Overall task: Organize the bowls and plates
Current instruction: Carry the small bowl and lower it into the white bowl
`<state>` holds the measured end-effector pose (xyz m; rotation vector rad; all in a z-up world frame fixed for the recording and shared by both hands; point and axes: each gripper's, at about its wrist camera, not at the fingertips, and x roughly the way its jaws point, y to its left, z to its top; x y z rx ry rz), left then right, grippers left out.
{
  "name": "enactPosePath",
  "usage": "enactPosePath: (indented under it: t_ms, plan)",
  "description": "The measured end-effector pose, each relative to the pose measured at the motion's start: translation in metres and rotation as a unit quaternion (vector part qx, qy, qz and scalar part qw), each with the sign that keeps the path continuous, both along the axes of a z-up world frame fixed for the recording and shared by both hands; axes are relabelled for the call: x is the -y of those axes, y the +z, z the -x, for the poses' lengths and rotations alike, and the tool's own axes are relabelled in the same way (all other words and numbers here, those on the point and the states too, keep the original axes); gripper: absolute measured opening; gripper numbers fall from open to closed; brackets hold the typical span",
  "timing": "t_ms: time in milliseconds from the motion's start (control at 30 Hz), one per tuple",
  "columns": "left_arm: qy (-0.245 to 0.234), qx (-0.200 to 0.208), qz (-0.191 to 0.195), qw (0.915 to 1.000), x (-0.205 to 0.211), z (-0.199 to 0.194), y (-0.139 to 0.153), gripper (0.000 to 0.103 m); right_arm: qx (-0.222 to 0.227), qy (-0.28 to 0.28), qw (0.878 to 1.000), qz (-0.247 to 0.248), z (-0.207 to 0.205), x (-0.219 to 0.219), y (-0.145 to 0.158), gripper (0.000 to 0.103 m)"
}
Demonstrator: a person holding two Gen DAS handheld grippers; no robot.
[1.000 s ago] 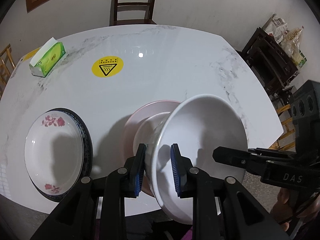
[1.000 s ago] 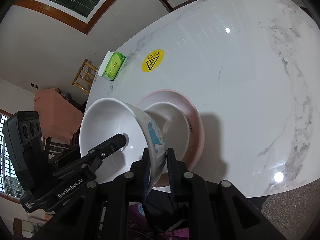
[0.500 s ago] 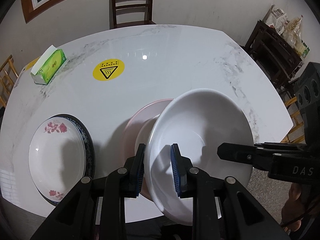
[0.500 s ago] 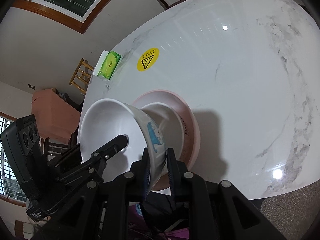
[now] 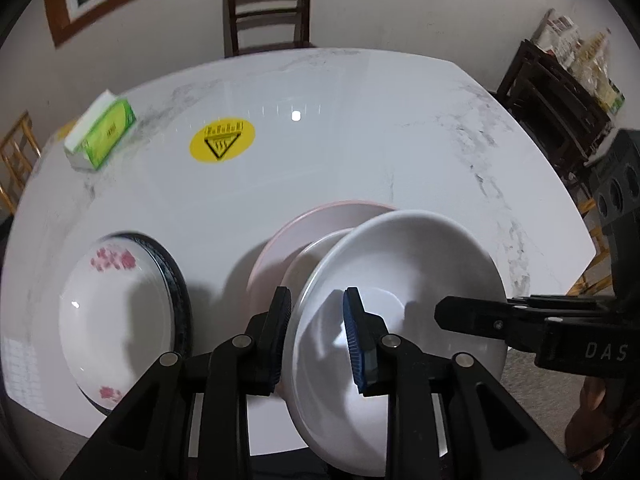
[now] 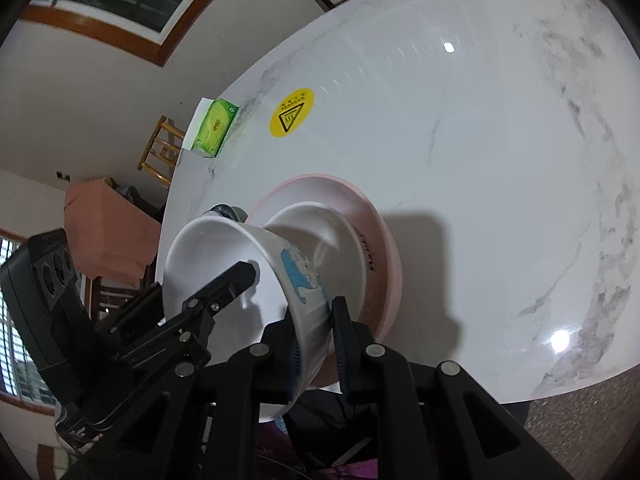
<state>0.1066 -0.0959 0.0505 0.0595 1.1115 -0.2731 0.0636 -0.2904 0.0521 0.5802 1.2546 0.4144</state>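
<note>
Tools grip one white bowl (image 5: 404,280) together, tilted over the pink plate (image 6: 380,248). Left tool (image 5: 316,328) clamps its near rim. Right tool (image 6: 314,344) pinches the wall.

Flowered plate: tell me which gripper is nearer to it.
Left. The left gripper clamps the white bowl at the rim beside the flowered plate; the right gripper clamps the bowl's opposite rim, farther away.

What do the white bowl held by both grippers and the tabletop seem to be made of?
The white bowl with a blue printed figure looks like glazed ceramic or possibly melamine: smooth, opaque, softly shiny walls. The white grey-veined tabletop looks like polished marble or a marble-look slab: grey veining and a sharp lamp reflection. Neither can be told apart for certain.
</note>
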Motion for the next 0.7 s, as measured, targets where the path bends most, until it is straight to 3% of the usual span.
enactPosePath:
  t_ms: [500,700]
  plan:
    - [-0.002,-0.011,0.014,0.9999,-0.0021,-0.0030,0.0015,0.023,-0.003,0.003,1.000,0.006,-0.0043,-0.0009,0.0015,0.014]
    - [0.002,-0.006,0.014,0.9999,-0.0037,-0.0062,0.0036,0.023,-0.001,0.007,1.000,0.029,-0.0069,-0.0017,0.0080,0.014]
